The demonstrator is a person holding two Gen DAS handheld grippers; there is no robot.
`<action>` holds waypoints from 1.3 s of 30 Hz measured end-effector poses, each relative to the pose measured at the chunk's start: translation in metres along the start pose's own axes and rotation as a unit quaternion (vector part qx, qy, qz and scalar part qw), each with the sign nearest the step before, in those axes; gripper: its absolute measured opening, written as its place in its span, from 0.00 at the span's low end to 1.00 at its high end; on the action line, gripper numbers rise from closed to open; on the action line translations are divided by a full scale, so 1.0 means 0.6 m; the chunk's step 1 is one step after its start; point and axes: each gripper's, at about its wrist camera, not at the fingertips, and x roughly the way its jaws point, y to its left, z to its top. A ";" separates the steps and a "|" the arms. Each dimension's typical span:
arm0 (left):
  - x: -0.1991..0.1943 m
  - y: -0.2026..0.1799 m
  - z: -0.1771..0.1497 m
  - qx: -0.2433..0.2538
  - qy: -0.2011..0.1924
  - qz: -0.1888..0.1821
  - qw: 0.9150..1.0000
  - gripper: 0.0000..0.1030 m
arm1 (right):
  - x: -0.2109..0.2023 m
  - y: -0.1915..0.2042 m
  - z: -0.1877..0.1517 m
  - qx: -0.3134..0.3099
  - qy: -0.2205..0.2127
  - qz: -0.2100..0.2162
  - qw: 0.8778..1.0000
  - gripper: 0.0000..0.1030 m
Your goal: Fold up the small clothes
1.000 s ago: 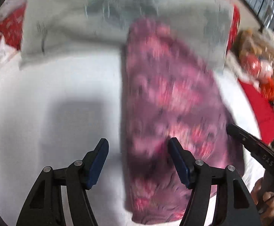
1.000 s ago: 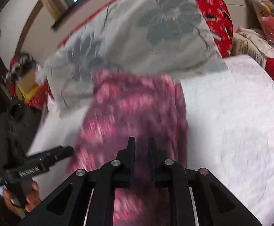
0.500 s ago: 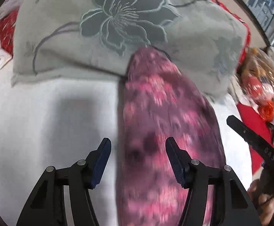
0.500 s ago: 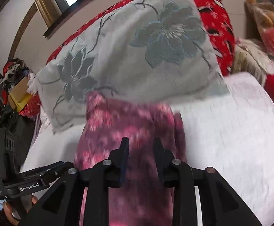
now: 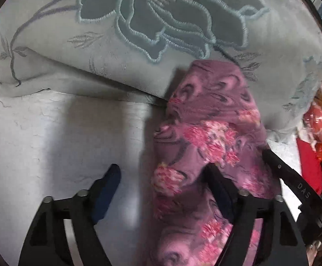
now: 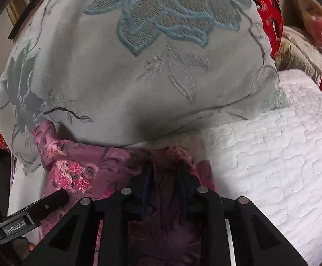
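Note:
A small purple garment with pink flowers (image 5: pixel 207 137) lies bunched on the white quilted bed (image 5: pixel 50 137), its far end against a grey embroidered pillow (image 5: pixel 161 22). My left gripper (image 5: pixel 163 181) is open; its left finger is over the quilt, its right finger rests on the garment. In the right wrist view the garment (image 6: pixel 76 168) is gathered between my right gripper's (image 6: pixel 167 177) fingers, which stand slightly apart with cloth bunched in the gap. The other gripper shows at each view's edge.
The grey pillow (image 6: pixel 149 66) fills the far side of both views. Red patterned bedding (image 6: pixel 269 11) and wrapped items (image 5: pixel 320 122) lie to the right. The white quilt (image 6: pixel 282 155) extends right of the garment.
Both grippers have moved forward to the pillow, carrying the garment's near part onto its far part. The right gripper's fingers have spread a little.

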 end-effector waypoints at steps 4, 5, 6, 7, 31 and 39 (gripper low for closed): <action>-0.052 0.015 -0.032 -0.007 -0.024 -0.016 1.000 0.64 | -0.066 -0.007 -0.029 0.021 -0.045 0.077 0.996 0.27; -0.061 0.021 -0.044 -0.014 -0.032 -0.022 0.999 0.64 | -0.074 -0.009 -0.037 0.026 -0.049 0.089 0.995 0.28; -0.062 0.025 -0.055 -0.020 -0.032 -0.017 0.999 0.65 | -0.077 -0.013 -0.047 0.032 -0.047 0.096 0.994 0.34; -0.056 0.025 -0.062 -0.021 -0.021 -0.010 1.000 0.65 | -0.072 -0.016 -0.057 0.033 -0.038 0.095 0.994 0.38; -0.132 0.014 -0.177 0.025 0.007 0.021 0.999 0.67 | -0.190 -0.021 -0.177 -0.067 0.005 0.041 0.997 0.43; -0.122 0.016 -0.185 0.024 0.020 0.020 0.999 0.70 | -0.162 -0.066 -0.195 0.007 0.050 0.041 0.998 0.49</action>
